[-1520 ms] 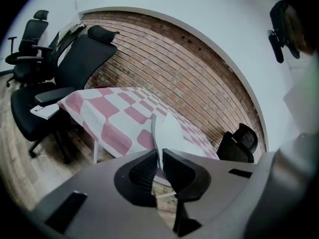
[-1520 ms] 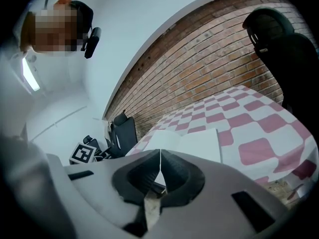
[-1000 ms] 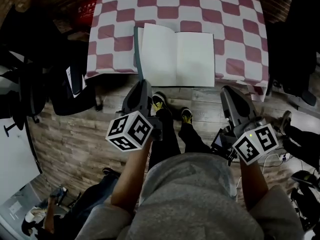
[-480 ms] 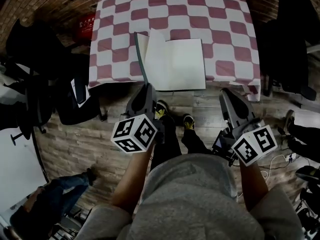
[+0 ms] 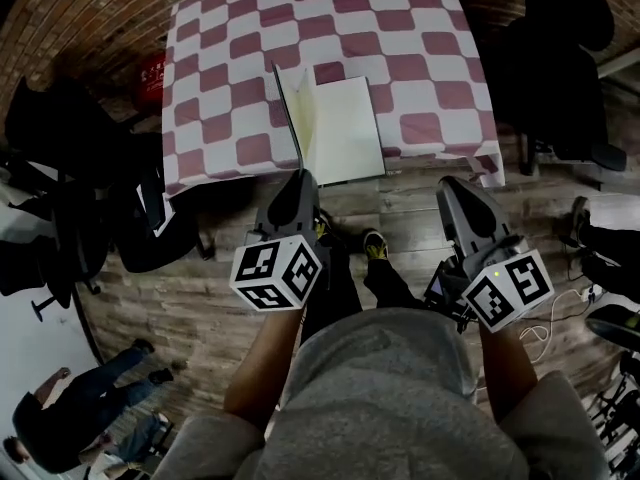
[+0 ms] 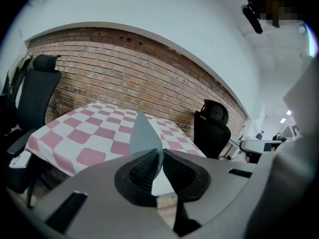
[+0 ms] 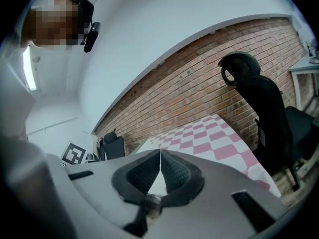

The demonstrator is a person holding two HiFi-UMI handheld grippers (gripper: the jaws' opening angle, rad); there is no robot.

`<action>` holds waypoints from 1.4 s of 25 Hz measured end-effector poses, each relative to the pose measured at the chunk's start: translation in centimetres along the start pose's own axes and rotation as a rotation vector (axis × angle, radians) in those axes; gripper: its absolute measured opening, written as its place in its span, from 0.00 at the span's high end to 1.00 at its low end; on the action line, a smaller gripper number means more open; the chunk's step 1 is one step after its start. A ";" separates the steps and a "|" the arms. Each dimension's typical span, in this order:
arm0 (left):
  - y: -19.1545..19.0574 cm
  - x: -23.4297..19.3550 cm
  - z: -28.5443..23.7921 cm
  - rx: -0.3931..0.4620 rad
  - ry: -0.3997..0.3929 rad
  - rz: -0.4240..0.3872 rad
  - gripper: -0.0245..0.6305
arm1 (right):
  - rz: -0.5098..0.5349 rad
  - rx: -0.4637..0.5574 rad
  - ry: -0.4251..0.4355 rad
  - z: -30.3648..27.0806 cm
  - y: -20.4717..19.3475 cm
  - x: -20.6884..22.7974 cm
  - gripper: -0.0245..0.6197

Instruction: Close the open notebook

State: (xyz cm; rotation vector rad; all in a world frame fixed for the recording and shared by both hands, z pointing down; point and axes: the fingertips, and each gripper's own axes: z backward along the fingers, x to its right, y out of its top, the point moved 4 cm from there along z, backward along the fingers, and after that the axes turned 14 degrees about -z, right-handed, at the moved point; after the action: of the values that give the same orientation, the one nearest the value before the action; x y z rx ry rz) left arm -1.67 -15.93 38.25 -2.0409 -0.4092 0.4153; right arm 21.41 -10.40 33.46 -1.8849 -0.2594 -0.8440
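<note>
There's a table (image 5: 420,28) under a red-and-white checked cloth, and the notebook (image 5: 350,133) sits right at its near edge, a bit left of centre. It has plain white pages, with the right-hand one lying flat. The dark grey-green cover (image 5: 287,118) and a leaf beside it stand up nearly on edge along the left side. The long axis runs near to far, leaning slightly left at the far end, same as the spine. The left gripper (image 5: 302,175) is clenched on the cover's near corner, the thin sheet pinched between its pads (image 6: 142,171). The right gripper (image 5: 448,181) hangs nearer than the table, right of the notebook, jaws pressed together on nothing.
</note>
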 end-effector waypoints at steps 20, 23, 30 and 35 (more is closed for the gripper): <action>-4.0 7.3 -7.5 -0.149 -0.187 -0.159 0.89 | -0.035 0.082 -0.186 7.4 0.1 4.2 0.92; -5.3 8.0 -8.8 -0.183 -0.190 -0.196 0.89 | -0.030 0.093 -0.220 8.7 0.1 4.5 0.92; -8.3 8.8 -10.9 -0.240 -0.219 -0.191 0.79 | -0.052 0.128 -0.270 11.4 -0.1 5.3 0.92; -8.9 9.5 -11.2 -0.244 -0.243 -0.223 0.74 | -0.065 0.126 -0.285 12.5 -0.5 5.7 0.92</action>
State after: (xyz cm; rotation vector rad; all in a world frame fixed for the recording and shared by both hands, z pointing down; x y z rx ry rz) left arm 10.80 -16.01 50.14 -2.1552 -0.8638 0.4967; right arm 30.82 -0.42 34.51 -1.8834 -0.5392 -0.5845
